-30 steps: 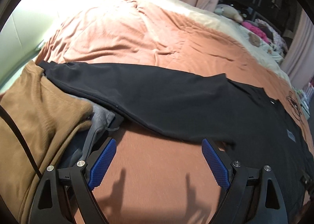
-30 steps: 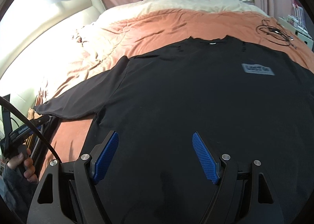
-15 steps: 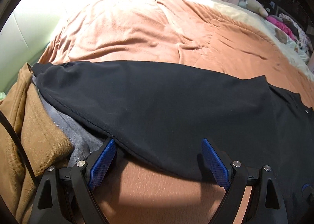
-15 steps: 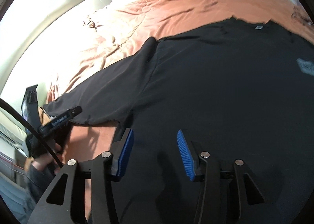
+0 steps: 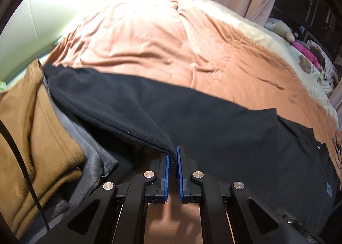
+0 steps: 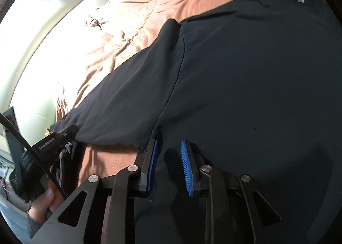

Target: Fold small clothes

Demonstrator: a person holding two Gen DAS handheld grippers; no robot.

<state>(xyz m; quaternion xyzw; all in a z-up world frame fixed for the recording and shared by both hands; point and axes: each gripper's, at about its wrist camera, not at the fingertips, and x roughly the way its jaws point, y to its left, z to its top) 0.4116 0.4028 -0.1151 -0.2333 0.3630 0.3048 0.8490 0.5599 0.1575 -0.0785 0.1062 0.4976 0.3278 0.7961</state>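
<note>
Left wrist view: the left gripper (image 5: 173,159) is seen clamped on the lower hem of the sleeve (image 5: 132,115) of the black shirt (image 5: 245,143), blue pads (image 5: 167,171) pressed together with the fabric edge pinched between them and raised off the bed. The sleeve is draped leftward over a grey garment (image 5: 89,149), beside which a brown garment (image 5: 36,128) is piled. The shirt body is spread flat across the orange bedspread (image 5: 162,51), which is bare under the gripper. Stuffed toys (image 5: 282,30) are seen far right at the head of the bed, blurred.

Right wrist view: the right gripper (image 6: 168,154) is positioned over the shirt (image 6: 245,85) near the armpit seam, fingers partly apart, a narrow gap left between the blue pads (image 6: 186,169). Whether fabric is caught between them cannot be told. The sleeve (image 6: 128,98) is stretched out to the left, its end held by the left gripper (image 6: 64,137), gripped in a hand (image 6: 44,203) at lower left. The neck label (image 6: 301,0) is visible top right.
</note>
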